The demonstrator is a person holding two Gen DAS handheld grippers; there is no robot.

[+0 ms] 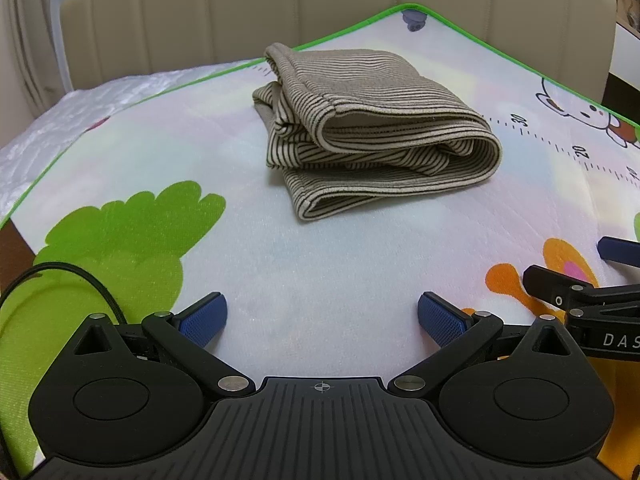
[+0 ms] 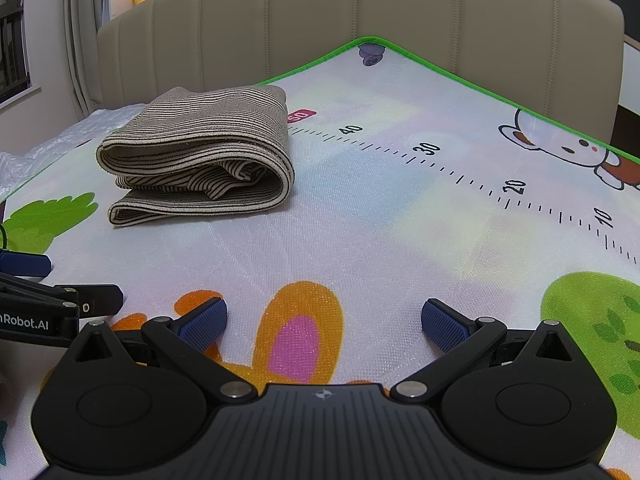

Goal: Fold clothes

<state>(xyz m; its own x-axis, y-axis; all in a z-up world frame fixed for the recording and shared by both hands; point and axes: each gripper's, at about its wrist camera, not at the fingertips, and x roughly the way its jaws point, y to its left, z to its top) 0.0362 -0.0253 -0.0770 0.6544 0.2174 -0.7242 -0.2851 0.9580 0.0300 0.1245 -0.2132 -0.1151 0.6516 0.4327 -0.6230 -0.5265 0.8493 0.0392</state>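
Where folded, ribbed striped garment [image 1: 372, 132], woven mat [image 1: 320, 272]

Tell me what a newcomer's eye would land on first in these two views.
First, the folded striped garment lying on the cartoon play mat, toward its far side near the beige headboard. Next, the open blue-padded left tongs and right tongs, both empty, hovering over the mat's near part.

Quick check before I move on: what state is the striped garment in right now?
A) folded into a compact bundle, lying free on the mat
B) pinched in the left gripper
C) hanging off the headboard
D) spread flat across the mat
A. The striped garment lies folded in layers on the mat, while the left gripper and right gripper are both open and away from it.
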